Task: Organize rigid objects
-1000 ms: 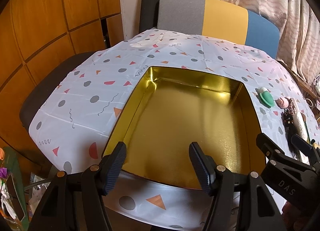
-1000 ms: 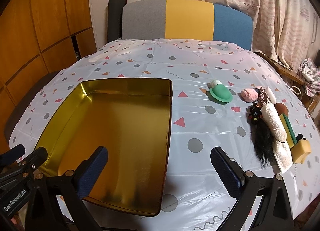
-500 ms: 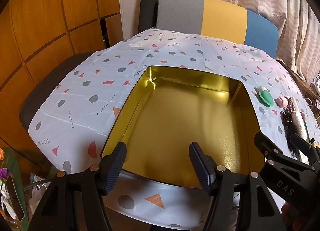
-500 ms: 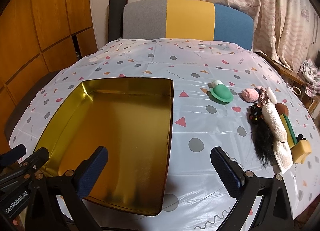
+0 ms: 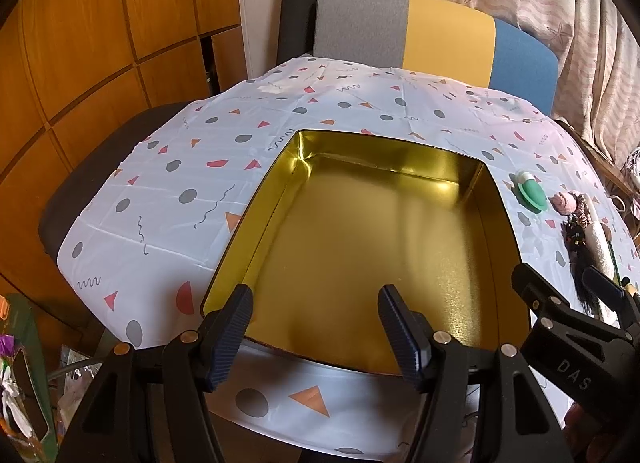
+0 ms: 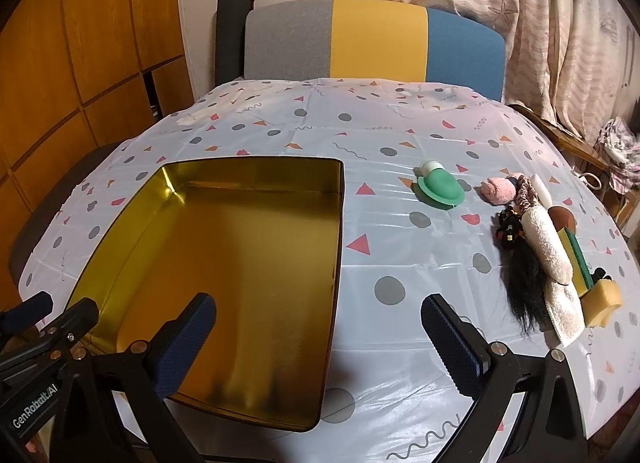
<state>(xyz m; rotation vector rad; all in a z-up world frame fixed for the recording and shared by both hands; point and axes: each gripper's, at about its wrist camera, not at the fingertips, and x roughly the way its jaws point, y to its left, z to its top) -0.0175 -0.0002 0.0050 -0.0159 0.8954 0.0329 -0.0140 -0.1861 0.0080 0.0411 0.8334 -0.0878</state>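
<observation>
- Left gripper (image 5: 316, 323): fingers (image 5: 230, 333) apart, nothing between them, hanging over the near edge of the tin (image 5: 486, 179).
- Right gripper (image 6: 320, 335): fingers (image 6: 450, 341) wide apart and empty, above the near edge of the table (image 6: 280, 123), straddling the tin's near right corner.
- The tin is gold inside, with nothing in it, and sits on the left half of the table, its near edge close to the table's near edge.
- A green lid-like piece (image 6: 440, 189) lies to the right of the tin's far right corner, well apart from it.
- Just beyond that, towards the right edge, a pink puff (image 6: 498, 191) starts a packed row running back towards the near edge: a scrunchie (image 6: 526, 195), a black hairpiece (image 6: 524, 283), a cream cloth roll (image 6: 548, 249), a green-backed sponge (image 6: 578, 259) and a yellow sponge (image 6: 602, 301), touching one another.
- The table wears a white cloth printed with dots and triangles.
- A grey, yellow and blue chair back (image 6: 376, 43) stands at the far edge.
</observation>
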